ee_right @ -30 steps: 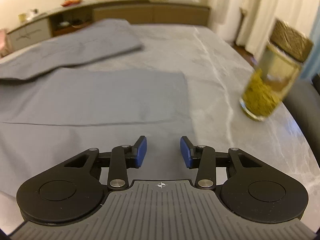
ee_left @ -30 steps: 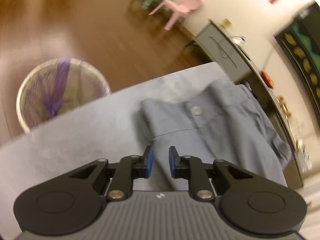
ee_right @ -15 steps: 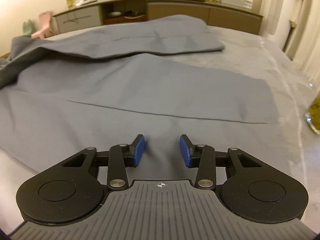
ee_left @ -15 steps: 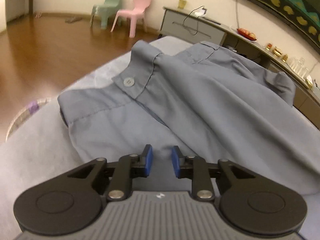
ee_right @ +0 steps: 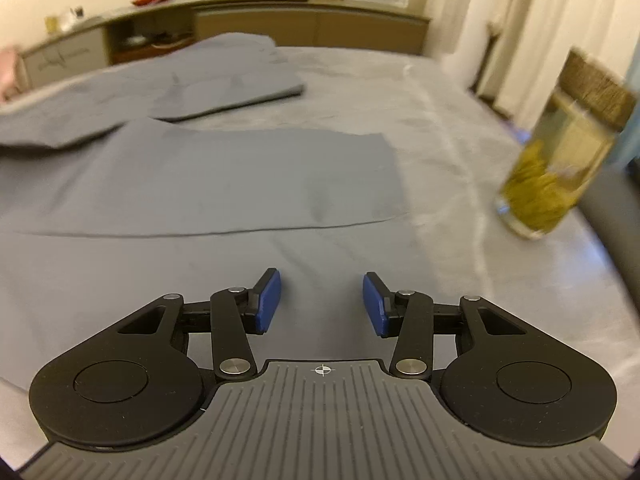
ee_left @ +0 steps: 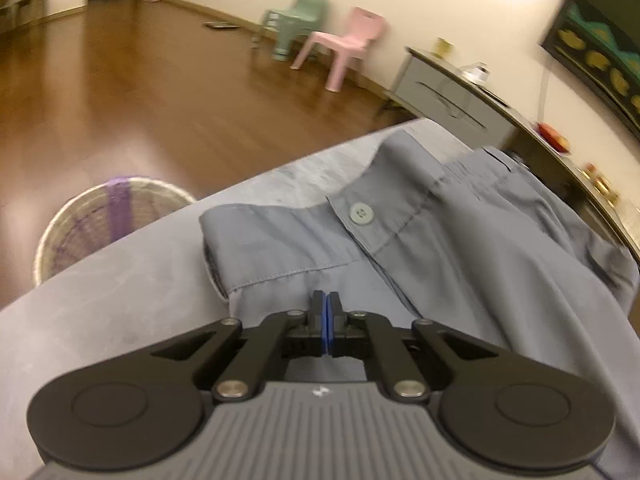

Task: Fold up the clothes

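My left claw (ee_left: 325,320) has just pinched together over the grey trousers (ee_left: 460,264), its blue pads drawn to a bare sliver where half a second ago a clear gap stood between them. The pads sit just on my side of the waistband button (ee_left: 361,214), above the seam below the pocket edge. The jaws are closing at this moment, and whether a fold of cloth is caught between them I cannot tell from this angle, since no fabric shows in the slit.

The view has also swung in that half second. The woven basket (ee_left: 108,220) on the floor is back in sight left of the button, and the pink chair (ee_left: 348,46) stands far beyond it against the wall.

My right claw (ee_right: 322,304) hangs with jaws half apart and easing wider, nothing between them, over the trouser leg (ee_right: 200,184) spread flat on the grey tabletop (ee_right: 420,92). The glass jar (ee_right: 560,160) stands well to the right of that leg's hem.

I judge the waist end is being taken up for a fold. The trousers lie across the tabletop, waist under my left claw and legs under my right, and no neat fold is made yet.
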A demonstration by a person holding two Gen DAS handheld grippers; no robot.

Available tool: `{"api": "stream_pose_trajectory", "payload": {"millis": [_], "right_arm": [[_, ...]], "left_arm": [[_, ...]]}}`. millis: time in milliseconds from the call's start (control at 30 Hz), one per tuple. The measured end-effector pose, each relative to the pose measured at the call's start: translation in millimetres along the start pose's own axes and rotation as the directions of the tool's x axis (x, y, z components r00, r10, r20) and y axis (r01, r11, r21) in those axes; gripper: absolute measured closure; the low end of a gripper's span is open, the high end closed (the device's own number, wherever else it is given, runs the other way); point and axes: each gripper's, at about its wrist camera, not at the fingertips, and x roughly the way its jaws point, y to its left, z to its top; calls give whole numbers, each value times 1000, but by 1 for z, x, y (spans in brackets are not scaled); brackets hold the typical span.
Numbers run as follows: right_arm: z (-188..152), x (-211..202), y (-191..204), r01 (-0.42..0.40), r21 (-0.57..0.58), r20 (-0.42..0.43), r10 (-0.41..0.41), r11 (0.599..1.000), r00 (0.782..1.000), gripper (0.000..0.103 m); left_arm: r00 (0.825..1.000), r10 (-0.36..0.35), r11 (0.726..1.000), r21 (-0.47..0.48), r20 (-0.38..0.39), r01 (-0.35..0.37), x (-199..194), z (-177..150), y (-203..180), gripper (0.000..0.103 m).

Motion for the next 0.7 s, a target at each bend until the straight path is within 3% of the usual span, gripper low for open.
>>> {"api": "stream_pose_trajectory", "payload": {"millis": [33,67,167,233,300,400,500,700], "right_arm": [[-1,-6,7,3,-14,22,-3,1000,1000,69],[-1,-14,17,-50,-17,46,50,999,998,69],[0,-39,65,-222,-91,101,231,971,968,69],[-2,-46,98,-326,-147,94,341,934,935,71],[-7,-45,130,-413,-197,57,431,889,900,71],[-18,-38,144,-397,-281,39,423,874,905,71],[-11,-27,116,-360,-208,30,374,910,927,70],[-7,-10,43,-205,-56,22,206,977,978,64]], "left_arm": [[999,-44,999,22,2,44,-8,-8,-11,90],[995,-100,993,55,-11,101,-17,-20,-25,90],[959,-263,947,161,-108,278,-36,-73,-75,89],[937,-304,918,211,-173,337,-40,-110,-103,86],[950,-275,910,278,-150,307,-44,-136,-123,87],[976,-196,897,385,-96,218,-49,-148,-141,88],[983,-165,901,392,-83,184,-48,-145,-142,89],[984,-173,895,408,-51,179,-38,-139,-131,95]]}}
